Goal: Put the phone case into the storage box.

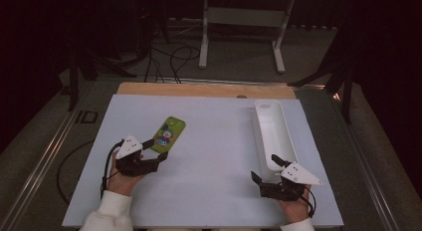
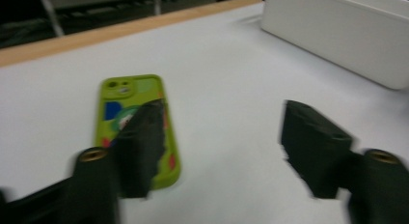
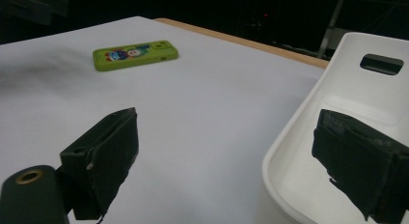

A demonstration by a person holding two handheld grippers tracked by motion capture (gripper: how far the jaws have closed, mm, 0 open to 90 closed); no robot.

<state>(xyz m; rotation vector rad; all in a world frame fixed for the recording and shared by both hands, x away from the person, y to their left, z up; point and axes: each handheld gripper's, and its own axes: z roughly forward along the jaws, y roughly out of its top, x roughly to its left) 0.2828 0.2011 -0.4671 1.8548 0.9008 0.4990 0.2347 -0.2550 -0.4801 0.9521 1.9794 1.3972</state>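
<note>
left gripper [image 1: 158, 150]: at counter's left, in person's left hand; fingers [image 2: 142, 147] spread, nothing pinched; own view blurred.
phone case [image 1: 168, 134]: green, cartoon print, flat on white counter [image 1: 209, 141]; left of centre, just ahead of left gripper; near end beside one left fingertip, contact unclear in high view. Left gripper view: case partly behind left-hand finger, not between the two.
tray [image 1: 286, 136]: long white tub, right side of counter, well apart from case; handle slot at far end.
right gripper [image 1: 265, 170]: near edge, at tray's near end, in person's right hand; fingers [image 3: 108, 151] spread, gripping nothing; one over bare counter, other over tray's inside.
</note>
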